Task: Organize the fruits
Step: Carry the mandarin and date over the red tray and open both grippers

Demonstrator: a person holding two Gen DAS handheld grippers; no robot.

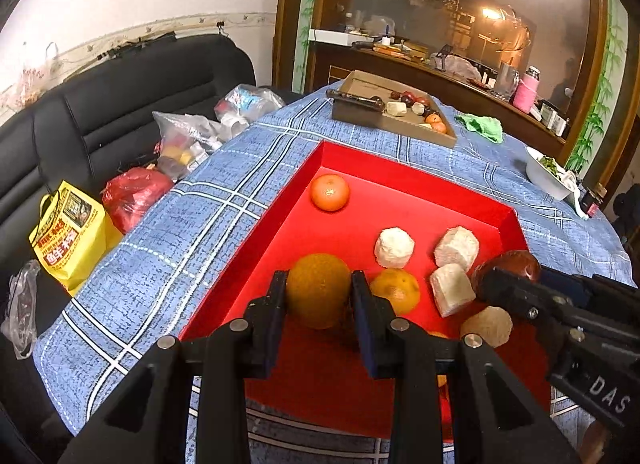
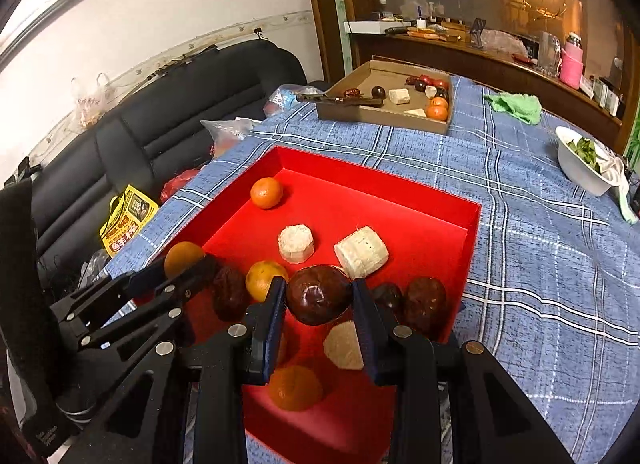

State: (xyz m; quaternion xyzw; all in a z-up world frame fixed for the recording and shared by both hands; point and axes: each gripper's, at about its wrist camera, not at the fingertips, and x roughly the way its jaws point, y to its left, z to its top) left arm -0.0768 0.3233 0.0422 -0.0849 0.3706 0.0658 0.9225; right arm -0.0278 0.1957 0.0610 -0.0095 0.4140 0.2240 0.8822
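Over a blue plaid tablecloth [image 2: 520, 224], a red tray [image 2: 460, 224] serves as the sorting ground, and both grippers work above its near end with fruit in their grasp. The left gripper [image 1: 319, 294] has its jaws closed against the sides of an orange [image 1: 319, 290] near the tray's near-left wall; the right gripper [image 2: 319, 298] pinches a dark brown fruit [image 2: 319, 295] toward the tray's near-right part. The step in hand looks like placing or regrouping picked fruit inside the tray, and the next move probably calls for carrying each piece to its own kind and opening the jaws low, so that the round fruit does not roll. A second orange [image 2: 266, 193] sits alone near the tray's far-left corner; pale cut chunks [image 2: 296, 243] lie at the tray's middle, and more dark fruit [image 2: 425, 302] rests against its right wall. Beyond the tray's far edge, a cardboard box [image 2: 384, 114] holds further fruit. Left of the tray, off the table, a yellow bag [image 1: 68, 238] carries red Chinese print, too small to read with confidence. The right gripper's body, seen from the left wrist camera, bears the white letters "DAS".
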